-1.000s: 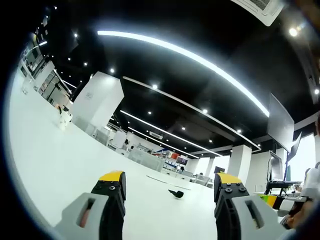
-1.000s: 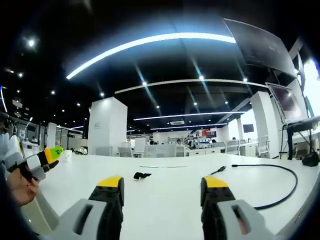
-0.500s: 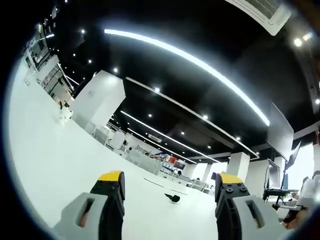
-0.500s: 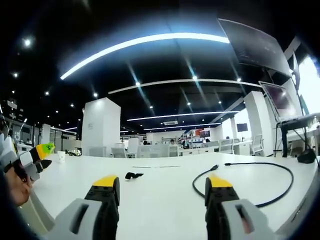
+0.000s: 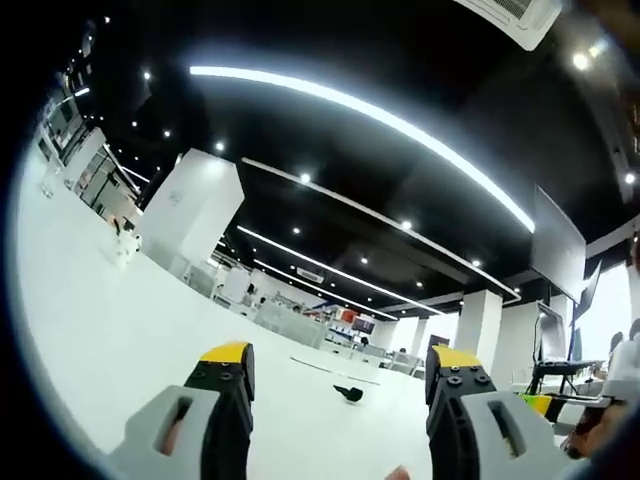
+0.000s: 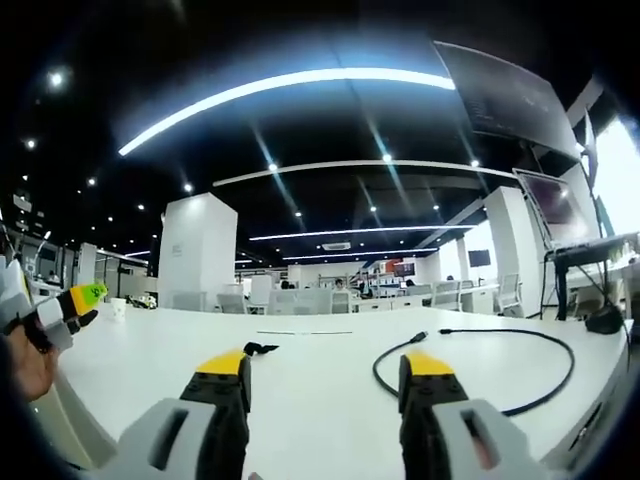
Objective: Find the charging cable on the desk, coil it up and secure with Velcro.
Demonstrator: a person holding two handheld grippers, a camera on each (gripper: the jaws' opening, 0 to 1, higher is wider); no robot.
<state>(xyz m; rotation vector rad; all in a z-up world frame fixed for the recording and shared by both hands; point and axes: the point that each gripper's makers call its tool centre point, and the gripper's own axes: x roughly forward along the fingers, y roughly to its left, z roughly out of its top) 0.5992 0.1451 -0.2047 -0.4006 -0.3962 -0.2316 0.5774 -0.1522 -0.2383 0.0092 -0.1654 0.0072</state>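
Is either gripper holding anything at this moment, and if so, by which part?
Nothing is held. The left gripper and right gripper both stand open and empty above the desk; the charging cable lies loose, untouched.

Desk layout: cable right, strap left

On the desk [image 6: 310, 400], the charging cable [image 6: 480, 372] loops at the right; the Velcro strap [image 6: 259, 348] lies farther off to its left, well apart, with a cup [image 6: 119, 308] at the far left edge.
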